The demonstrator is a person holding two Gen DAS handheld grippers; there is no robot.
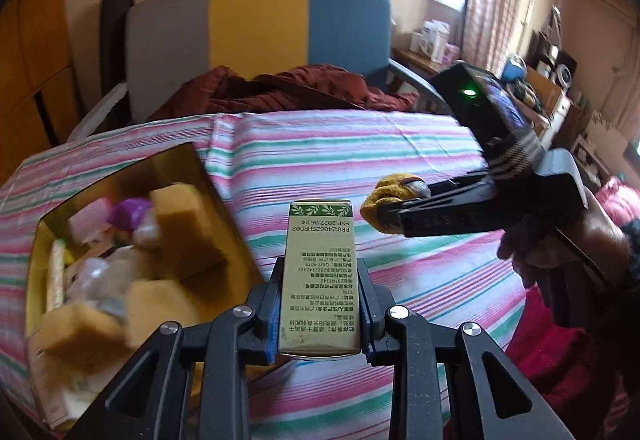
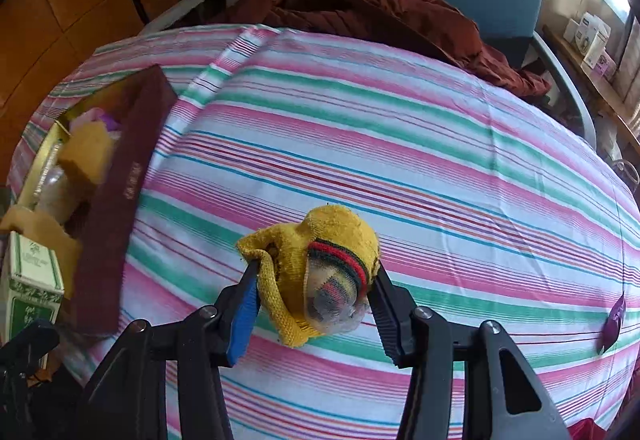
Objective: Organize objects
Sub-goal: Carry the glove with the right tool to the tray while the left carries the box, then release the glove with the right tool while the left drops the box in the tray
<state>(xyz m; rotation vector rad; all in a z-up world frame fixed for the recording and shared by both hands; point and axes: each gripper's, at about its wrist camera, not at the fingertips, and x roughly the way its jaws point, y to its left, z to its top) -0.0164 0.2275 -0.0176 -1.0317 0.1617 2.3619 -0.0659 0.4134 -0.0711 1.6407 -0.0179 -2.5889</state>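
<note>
Two grippers, each clamping one thing, above a striped bed.
Left gripper (image 1: 320, 296) grips a green carton (image 1: 318, 276); right gripper (image 2: 316, 288) pinches one yellow sock (image 2: 320, 260); one open box (image 1: 120, 175) holds three sponges (image 1: 184, 215).

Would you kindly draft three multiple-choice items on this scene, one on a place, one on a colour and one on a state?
1. Where does the open box of sponges sit?
A. on the striped cloth
B. on the chair
C. on the windowsill

2. What is the main colour of the knitted sock?
A. blue
B. yellow
C. white

3. What is the left hand-held gripper doing?
A. standing open with nothing in it
B. clamping a sponge
C. clamping a small green carton

Answers:
1. A: the striped cloth lies under and around the box.
2. B: the sock in the right hand-held gripper is yellow, with a red and green band.
3. C: the pads press both sides of the green carton.
</note>
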